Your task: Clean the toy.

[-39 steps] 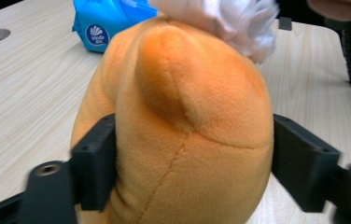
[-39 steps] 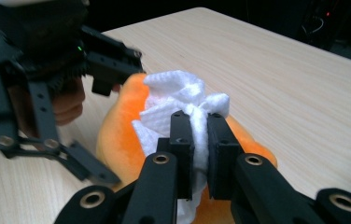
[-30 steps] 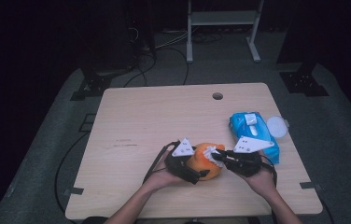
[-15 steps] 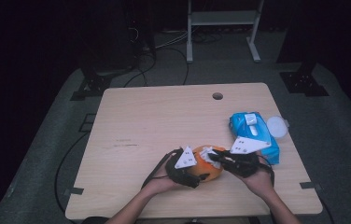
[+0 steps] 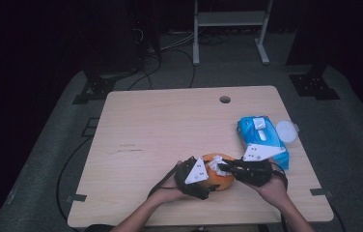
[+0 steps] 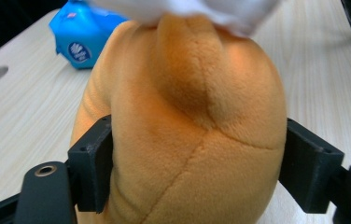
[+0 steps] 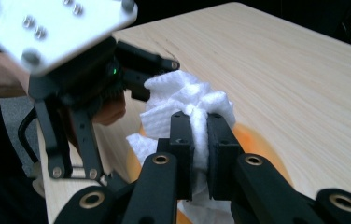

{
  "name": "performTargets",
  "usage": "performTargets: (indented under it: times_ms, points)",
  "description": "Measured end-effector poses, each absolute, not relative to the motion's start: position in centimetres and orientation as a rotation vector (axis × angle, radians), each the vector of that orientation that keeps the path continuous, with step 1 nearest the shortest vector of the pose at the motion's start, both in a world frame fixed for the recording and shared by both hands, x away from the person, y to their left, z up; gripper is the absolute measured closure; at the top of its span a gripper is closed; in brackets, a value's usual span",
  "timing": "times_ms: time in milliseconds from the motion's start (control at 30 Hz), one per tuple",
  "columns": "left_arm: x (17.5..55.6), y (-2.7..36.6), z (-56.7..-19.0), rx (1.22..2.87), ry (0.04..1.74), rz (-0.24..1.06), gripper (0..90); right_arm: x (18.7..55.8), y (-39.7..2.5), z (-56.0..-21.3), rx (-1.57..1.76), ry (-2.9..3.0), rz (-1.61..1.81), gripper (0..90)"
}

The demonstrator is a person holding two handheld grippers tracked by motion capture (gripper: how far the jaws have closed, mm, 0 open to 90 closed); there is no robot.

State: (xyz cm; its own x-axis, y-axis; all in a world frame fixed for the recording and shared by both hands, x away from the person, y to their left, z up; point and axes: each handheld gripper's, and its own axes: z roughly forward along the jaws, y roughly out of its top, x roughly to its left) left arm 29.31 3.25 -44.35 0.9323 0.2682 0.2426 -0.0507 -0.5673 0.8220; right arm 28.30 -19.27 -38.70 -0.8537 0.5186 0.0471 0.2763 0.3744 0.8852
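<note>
Wiping work is in hand at the near edge of the table [image 5: 170, 121]. The left gripper [image 6: 197, 172] has its jaws clamped on either side of an orange plush toy [image 5: 220, 175], pressing into the soft body. The right gripper [image 7: 199, 135] has its jaws pressed together on a bunched white tissue [image 7: 187, 100], which rests on top of the toy.

Risks, as judged:
- Toy is soft and rounded; a hard sideways rub could squeeze it out of the left clamp or roll it toward the near edge.
- Tissue is held by a narrow pinch in its middle; dragging on plush could tear it or pull it free.
- The two grippers sit just beside each other; a long stroke could knock one against the other.
- A blue wipes pack [image 5: 261, 137] lies near on the right, with a white lid [image 5: 286, 131] beside it; a wide backswing could strike them.
</note>
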Motion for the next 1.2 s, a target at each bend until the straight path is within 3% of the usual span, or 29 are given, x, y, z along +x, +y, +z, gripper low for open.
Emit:
performTargets:
  times_ms: [333, 600, 933, 1200]
  points:
    - [29.2, 3.0, -44.5, 2.135, 0.115, 0.423, 22.9, 30.4, -22.8, -39.9, 0.895, 2.362, 1.409, 82.1]
    - [28.6, 2.6, -44.4, 2.180, 0.072, 0.468, 20.0, 28.9, -18.7, -39.0, 0.721, 2.433, 1.442, 82.1]
    - [28.7, 2.7, -44.6, 2.165, 0.046, 0.464, 20.5, 30.8, -22.0, -40.2, 0.917, 2.363, 1.391, 82.1]
    - [29.4, 3.1, -44.4, 2.153, 0.097, 0.407, 21.8, 29.5, -19.6, -39.2, 0.785, 2.388, 1.416, 82.1]
